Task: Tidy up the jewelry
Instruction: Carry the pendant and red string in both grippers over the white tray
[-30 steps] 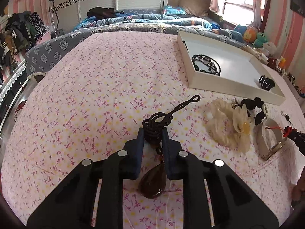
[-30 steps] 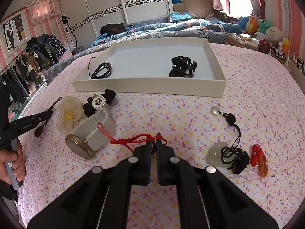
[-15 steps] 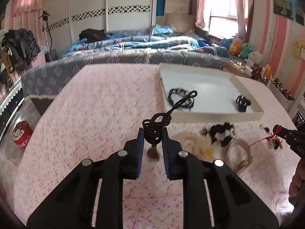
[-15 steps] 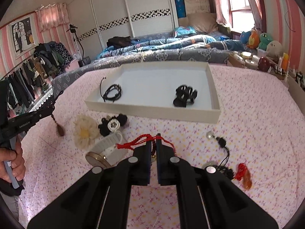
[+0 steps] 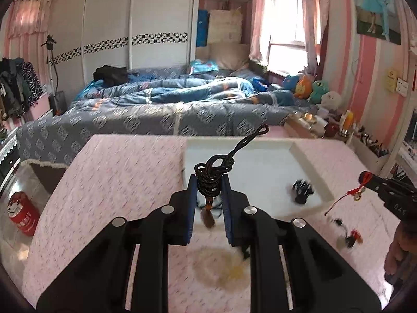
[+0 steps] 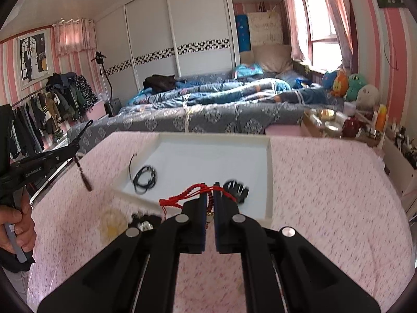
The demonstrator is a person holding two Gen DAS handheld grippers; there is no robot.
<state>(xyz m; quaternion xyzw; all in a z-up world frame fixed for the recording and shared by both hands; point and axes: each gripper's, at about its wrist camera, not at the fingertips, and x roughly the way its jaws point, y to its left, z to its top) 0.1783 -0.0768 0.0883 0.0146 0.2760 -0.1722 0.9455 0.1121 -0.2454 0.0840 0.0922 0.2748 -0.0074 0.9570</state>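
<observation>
Dark braided cord, bunched in a knot, sits pinched in my left tongs above the near left corner of the white tray; its looped tail slants up toward the tray's far edge while a brown drop pendant hangs straight down. My right tongs are clamped on a red knotted cord that trails left over the tray's near edge. Only the right view shows the black coil in the tray's near left corner, and only the left view shows the two small charms on the pink floral cloth.
</observation>
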